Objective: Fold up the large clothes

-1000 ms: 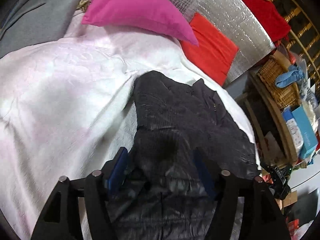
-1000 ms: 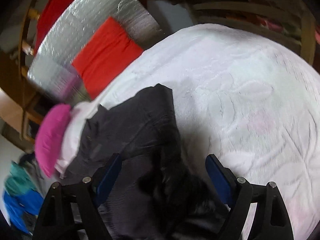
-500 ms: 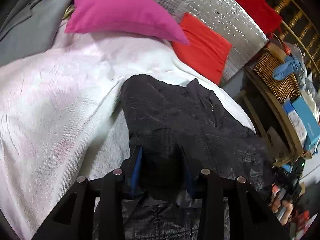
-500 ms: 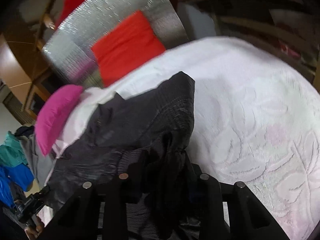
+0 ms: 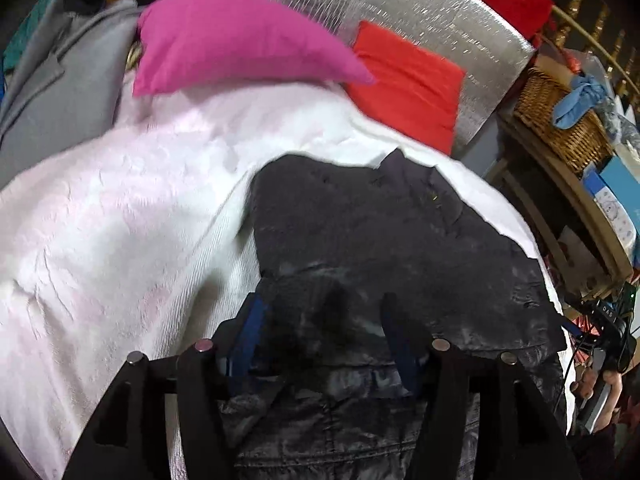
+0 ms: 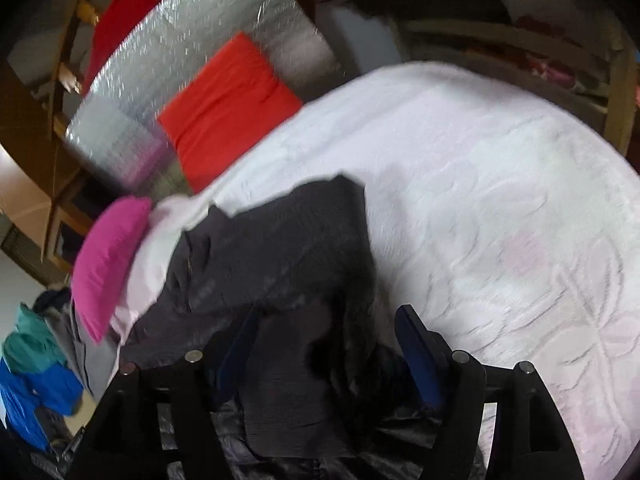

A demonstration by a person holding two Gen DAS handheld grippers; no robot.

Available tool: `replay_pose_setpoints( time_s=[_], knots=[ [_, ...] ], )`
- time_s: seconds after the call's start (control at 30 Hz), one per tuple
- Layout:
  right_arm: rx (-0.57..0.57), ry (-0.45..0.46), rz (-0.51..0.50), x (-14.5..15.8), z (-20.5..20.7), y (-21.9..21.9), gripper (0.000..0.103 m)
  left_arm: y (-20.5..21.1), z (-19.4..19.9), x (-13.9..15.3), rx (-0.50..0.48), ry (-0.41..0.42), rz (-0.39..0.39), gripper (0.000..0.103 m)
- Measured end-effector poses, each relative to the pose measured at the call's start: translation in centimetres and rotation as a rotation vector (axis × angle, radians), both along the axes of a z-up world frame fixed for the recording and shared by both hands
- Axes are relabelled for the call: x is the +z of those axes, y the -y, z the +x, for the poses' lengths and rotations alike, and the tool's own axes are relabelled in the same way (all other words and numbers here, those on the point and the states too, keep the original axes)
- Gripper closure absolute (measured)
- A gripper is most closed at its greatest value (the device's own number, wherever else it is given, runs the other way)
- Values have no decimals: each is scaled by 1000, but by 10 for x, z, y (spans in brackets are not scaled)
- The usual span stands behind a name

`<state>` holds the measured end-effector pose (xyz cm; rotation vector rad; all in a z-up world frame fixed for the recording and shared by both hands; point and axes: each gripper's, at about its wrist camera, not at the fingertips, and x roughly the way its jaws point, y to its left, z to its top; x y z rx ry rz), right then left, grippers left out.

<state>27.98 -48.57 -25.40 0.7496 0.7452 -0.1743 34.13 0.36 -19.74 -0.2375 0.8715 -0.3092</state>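
A large dark grey-black jacket [image 5: 384, 248] lies on a white quilted bed [image 5: 120, 220], partly folded over itself. My left gripper [image 5: 324, 336] is open, its blue-padded fingers [image 5: 248, 332] spread over the jacket's near folded edge. The jacket also shows in the right wrist view [image 6: 280, 248]. My right gripper [image 6: 328, 344] is open too, fingers [image 6: 416, 348] standing wide over a bunched dark fold of the jacket, with the bed [image 6: 500, 200] to its right.
A magenta pillow [image 5: 240, 44] and a red cushion [image 5: 408, 84] lie at the head of the bed against a silver foil panel [image 5: 420, 8]. Grey clothing [image 5: 52, 92] lies far left. A wicker basket [image 5: 560, 120] and shelves stand right of the bed.
Both grippers were shut on jacket folds half a second ago; both have now opened and let the fabric go. The jacket rests on the bed.
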Motion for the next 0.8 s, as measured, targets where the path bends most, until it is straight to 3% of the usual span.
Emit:
replay_pose_setpoints(
  time_s=[0.1,0.17,0.23,0.33,0.47,0.67,0.8],
  knots=[
    [-11,47,0,10,-9,1,29,8,-6,7,-13,41,40,39],
    [32,94,-14,20,-12,-8,34,16,-11,9,-12,70,99,39],
    [91,132,-87,35,-17,-27,67,21,-14,11,-12,89,145,39],
    [184,150,-121,42,-16,-54,67,27,-17,13,-8,112,182,39],
    [264,80,-157,32,-8,-82,67,34,-26,16,-4,160,254,39],
    [260,-110,-117,-8,10,-83,69,44,-30,14,-17,194,327,39],
    [244,-125,-75,-15,10,-77,69,51,-32,12,-30,206,368,39]
  ],
)
